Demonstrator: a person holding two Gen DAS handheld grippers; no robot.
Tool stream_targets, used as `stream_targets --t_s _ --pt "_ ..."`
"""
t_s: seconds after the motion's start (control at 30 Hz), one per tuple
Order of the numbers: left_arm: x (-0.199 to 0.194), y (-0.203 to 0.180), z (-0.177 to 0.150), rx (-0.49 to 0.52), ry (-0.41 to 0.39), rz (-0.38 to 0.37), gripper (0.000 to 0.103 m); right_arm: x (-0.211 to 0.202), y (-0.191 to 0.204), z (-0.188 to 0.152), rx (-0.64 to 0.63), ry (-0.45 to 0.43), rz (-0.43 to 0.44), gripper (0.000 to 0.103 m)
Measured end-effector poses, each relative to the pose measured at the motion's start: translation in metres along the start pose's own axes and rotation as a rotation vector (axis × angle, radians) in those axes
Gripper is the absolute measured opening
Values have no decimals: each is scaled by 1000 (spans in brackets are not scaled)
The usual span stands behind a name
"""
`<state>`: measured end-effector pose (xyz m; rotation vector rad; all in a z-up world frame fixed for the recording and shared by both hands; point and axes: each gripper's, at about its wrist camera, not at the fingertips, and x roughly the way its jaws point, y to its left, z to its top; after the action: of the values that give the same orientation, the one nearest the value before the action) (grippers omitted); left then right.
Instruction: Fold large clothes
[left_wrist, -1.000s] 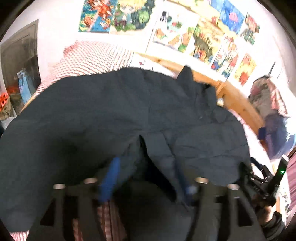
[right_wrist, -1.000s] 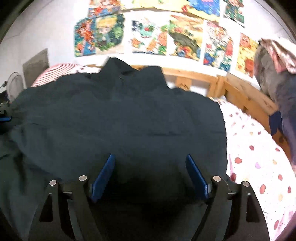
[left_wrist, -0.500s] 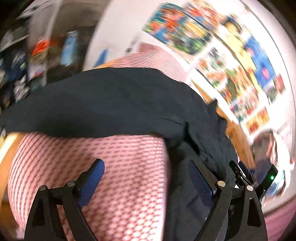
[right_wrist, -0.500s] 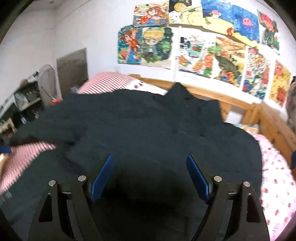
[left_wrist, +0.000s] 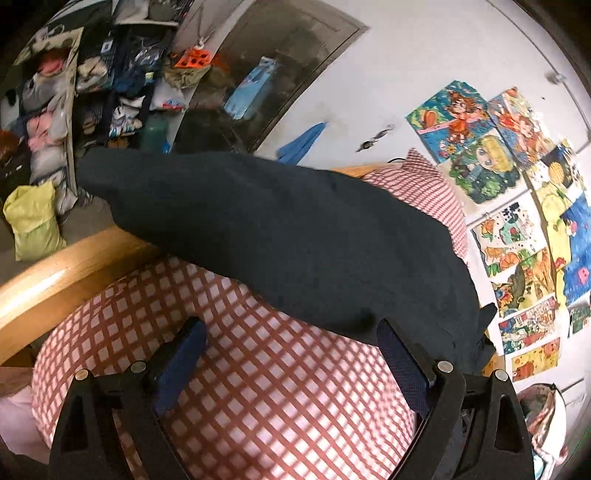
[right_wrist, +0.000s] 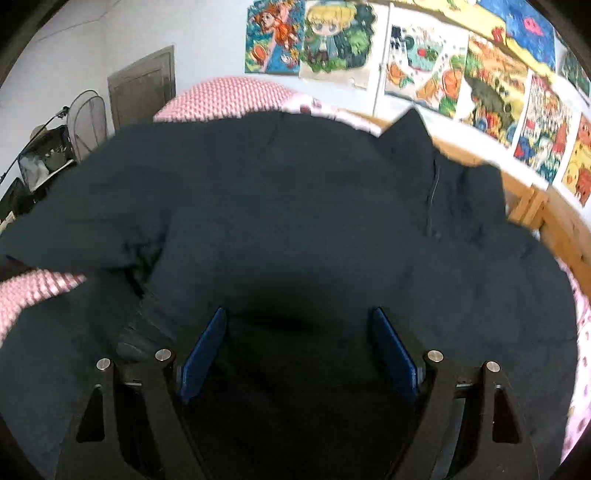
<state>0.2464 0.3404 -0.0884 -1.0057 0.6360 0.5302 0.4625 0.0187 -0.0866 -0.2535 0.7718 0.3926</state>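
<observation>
Item, dark jacket (right_wrist: 295, 229): lying spread on the bed (left_wrist: 258, 387), sleeve trailing over the wooden rail (left_wrist: 55, 280); I am holding left gripper (left_wrist: 291, 354), having just let go, and right gripper (right_wrist: 299, 343) both spread and empty, refold pending.

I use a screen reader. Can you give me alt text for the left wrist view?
The open left hand-held gripper hangs over a pink checked cover, holding nothing. A dark garment lies across the bed beyond it, one end hanging past the wooden rail; posters line the wall.
</observation>
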Motion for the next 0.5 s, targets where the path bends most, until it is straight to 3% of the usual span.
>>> stream_targets --t_s 0.27,0.33,0.4,0.43,0.5 --pt "0 2 1 -42 -66 -74 91 3 -4 -15 49 -24 1 88" --pt "-4 1 2 -40 -97 -86 78 3 -6 -16 52 -27 2 88" --pt "-8 -4 4 -21 -115 -80 48 1 -7 -18 55 -34 0 88" --pt "-9 -8 6 -12 -127 -63 43 0 -8 -17 55 -37 -2 88" --pt "-15 -11 10 -5 -167 -48 21 -6 -11 -15 61 -40 4 88"
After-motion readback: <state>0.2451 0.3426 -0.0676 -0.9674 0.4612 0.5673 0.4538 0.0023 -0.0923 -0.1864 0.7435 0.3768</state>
